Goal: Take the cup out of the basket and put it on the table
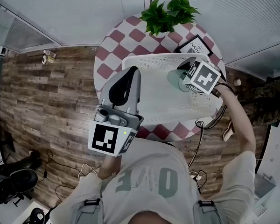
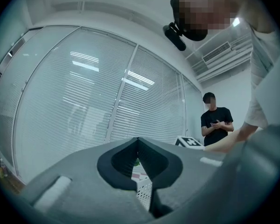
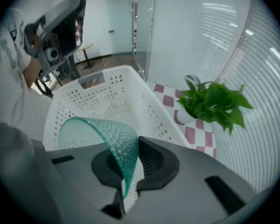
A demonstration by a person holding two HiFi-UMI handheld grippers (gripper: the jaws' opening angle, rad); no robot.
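Note:
A translucent green cup [image 1: 177, 80] with a dimpled wall hangs above the right part of the white perforated basket [image 1: 144, 59]. My right gripper [image 1: 184, 73] is shut on it. In the right gripper view the jaws pinch the cup's [image 3: 102, 134] wall between them at my right gripper [image 3: 130, 154], with the basket [image 3: 98, 92] below. My left gripper [image 1: 130, 72] is raised over the basket's left edge, shut, with nothing in it. In the left gripper view the tips of my left gripper [image 2: 138, 142] meet, and a strip of the basket shows below them.
The basket stands on a round table [image 1: 114, 45] with a red-and-white checked cloth. A potted plant [image 1: 168, 10] and a framed card [image 1: 196, 45] stand at its far side. Cables [image 1: 84, 169] lie on the wooden floor. A person [image 2: 217, 122] stands by the blinds.

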